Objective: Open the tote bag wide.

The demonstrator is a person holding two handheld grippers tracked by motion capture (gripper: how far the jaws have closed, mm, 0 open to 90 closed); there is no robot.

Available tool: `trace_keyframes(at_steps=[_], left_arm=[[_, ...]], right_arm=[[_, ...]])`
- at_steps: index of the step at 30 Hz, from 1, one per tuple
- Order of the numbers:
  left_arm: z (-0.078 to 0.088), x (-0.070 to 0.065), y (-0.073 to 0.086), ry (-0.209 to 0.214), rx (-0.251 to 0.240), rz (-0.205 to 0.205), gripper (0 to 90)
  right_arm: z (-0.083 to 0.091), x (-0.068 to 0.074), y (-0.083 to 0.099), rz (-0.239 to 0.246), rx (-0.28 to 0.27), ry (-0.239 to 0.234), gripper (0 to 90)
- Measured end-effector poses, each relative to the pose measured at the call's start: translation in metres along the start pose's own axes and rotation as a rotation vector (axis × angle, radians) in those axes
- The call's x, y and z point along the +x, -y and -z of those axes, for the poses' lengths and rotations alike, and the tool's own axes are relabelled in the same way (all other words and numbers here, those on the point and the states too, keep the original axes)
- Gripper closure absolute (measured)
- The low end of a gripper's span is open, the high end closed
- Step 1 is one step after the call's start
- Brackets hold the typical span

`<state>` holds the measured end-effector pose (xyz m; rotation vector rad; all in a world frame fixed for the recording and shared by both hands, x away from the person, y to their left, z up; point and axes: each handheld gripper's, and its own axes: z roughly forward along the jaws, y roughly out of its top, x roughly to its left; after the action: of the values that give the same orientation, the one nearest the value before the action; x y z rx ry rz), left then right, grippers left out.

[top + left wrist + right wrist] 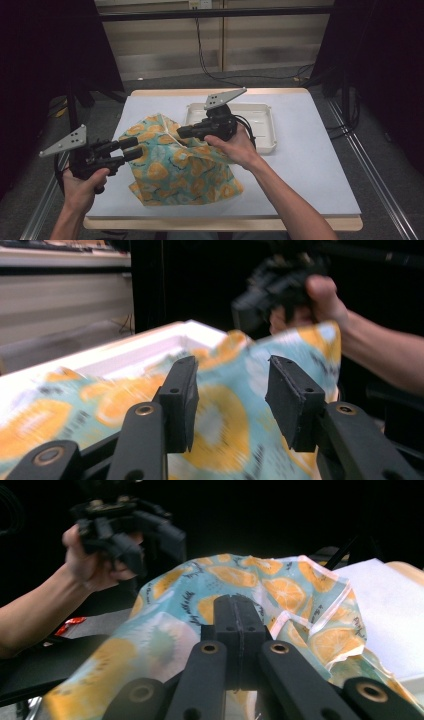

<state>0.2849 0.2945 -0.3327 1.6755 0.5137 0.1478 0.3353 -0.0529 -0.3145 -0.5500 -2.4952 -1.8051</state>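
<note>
Teal-and-orange cloth bag (182, 167) lies between both grippers | right gripper (235, 611) clenched on bag's upper edge | left gripper (231, 390) jaws parted, bag just beyond, unpinched

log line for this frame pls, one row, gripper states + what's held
left gripper: open, jaws either side of bag, not pressing | right gripper: shut on orange-print bag, lifting its edge | white tray: behind bag
</note>
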Motion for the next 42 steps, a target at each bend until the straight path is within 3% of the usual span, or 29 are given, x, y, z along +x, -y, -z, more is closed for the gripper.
trace_keyframes(at_steps=[4, 6, 7, 8, 12, 14, 19, 22, 27, 33, 35, 42], left_arm=[[-0.003, 0.007, 0.001, -0.002, 0.032, 0.008, 46.0], [-0.007, 0.01, 0.006, -0.034, 0.065, 0.02, 42.8], [-0.01, 0.011, 0.009, -0.034, 0.071, 0.03, 42.8], [-0.011, 0.012, 0.012, -0.045, 0.08, 0.034, 49.6], [-0.008, 0.011, 0.012, -0.022, 0.056, 0.008, 88.4], [-0.006, 0.008, 0.006, -0.023, 0.059, -0.011, 90.0], [-0.002, 0.001, 0.001, 0.005, 0.05, -0.013, 90.0], [0.002, -0.009, -0.001, 0.044, 0.016, -0.022, 90.0], [0.011, -0.026, 0.006, 0.088, 0.025, -0.039, 90.0], [0.01, -0.038, 0.036, 0.094, 0.132, -0.033, 90.0], [0.005, -0.038, 0.045, 0.113, 0.15, -0.016, 90.0], [-0.014, -0.033, 0.063, 0.121, 0.213, 0.008, 90.0]], right_arm=[[0.009, 0.008, -0.001, 0.01, -0.02, -0.002, 86.6], [0.023, 0.018, -0.002, 0.018, -0.046, -0.014, 77.2], [0.023, 0.018, -0.002, 0.018, -0.046, -0.014, 77.2], [0.03, 0.028, -0.001, 0.033, -0.035, -0.019, 69.9], [0.037, 0.04, 0.004, 0.048, 0.007, -0.014, 60.6], [0.042, 0.047, 0.014, 0.05, 0.034, -0.003, 56.1], [0.048, 0.047, 0.03, 0.034, 0.055, 0.014, 53.0], [0.048, 0.044, 0.04, 0.012, 0.059, 0.015, 59.3], [0.049, 0.049, 0.048, 0.03, 0.047, -0.004, 88.8], [0.054, 0.054, 0.061, 0.02, 0.037, -0.022, 90.0], [0.053, 0.056, 0.066, 0.015, 0.04, -0.023, 90.0], [0.044, 0.058, 0.079, 0.018, 0.083, -0.027, 90.0]])
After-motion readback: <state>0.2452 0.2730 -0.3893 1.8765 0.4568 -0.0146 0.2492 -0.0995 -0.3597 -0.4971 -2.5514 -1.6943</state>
